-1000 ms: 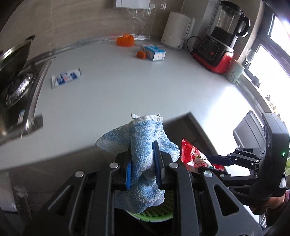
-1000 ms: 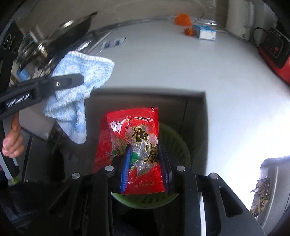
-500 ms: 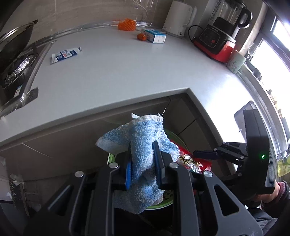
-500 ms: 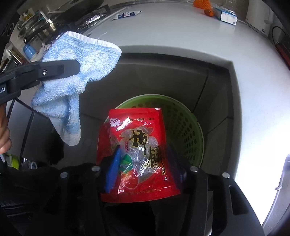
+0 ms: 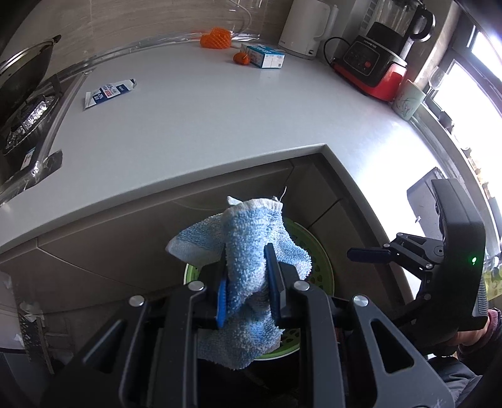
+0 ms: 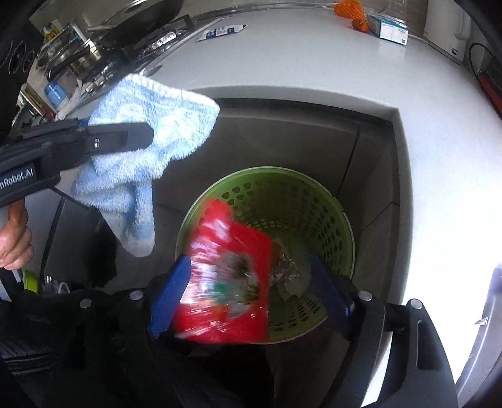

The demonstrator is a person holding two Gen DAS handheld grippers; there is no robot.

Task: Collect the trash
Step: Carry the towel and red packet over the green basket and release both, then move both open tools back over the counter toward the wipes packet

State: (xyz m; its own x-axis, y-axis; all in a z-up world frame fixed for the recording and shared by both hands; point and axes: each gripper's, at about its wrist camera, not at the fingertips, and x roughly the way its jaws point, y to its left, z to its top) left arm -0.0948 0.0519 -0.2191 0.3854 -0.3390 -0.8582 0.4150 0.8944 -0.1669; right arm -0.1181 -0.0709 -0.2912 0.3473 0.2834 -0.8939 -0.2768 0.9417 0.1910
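My left gripper is shut on a blue terry cloth and holds it above a green perforated basket that stands below the counter corner. In the right wrist view my right gripper is open wide over the basket. A red snack bag, motion-blurred, is between its spread fingers and falling into the basket. Crumpled foil lies inside the basket. The cloth and left gripper show at the left there.
On the white counter lie a blue-white wrapper, a blue carton, orange netting and an orange piece. A kettle, a blender and a mug stand at the back right. A stove is left.
My right gripper has opened and let go of the red bag, which is dropping into the basket. Both grippers have drawn back from the counter to over the basket. The left still holds the cloth.
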